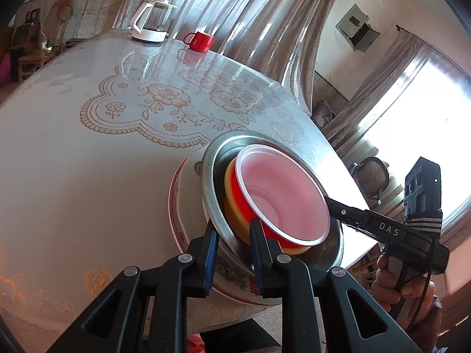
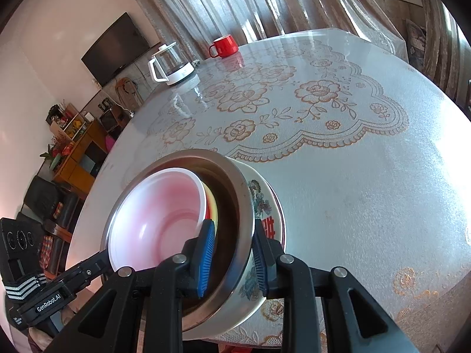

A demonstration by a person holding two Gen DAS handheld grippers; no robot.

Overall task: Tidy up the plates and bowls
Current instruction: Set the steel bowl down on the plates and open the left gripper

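Four nested bowls (image 1: 282,200), perhaps one a plate, one red mug (image 1: 200,41), one kettle (image 1: 151,21), two grippers (image 1: 232,247).

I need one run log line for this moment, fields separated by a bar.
left claw: shut on steel bowl rim | right claw: shut on steel bowl rim | stack: nested, on table edge

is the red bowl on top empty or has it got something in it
Empty. Both wrist views look straight into the red bowl and show only its bare pinkish-white inside. It sits nested in a yellow bowl, inside the steel bowl.
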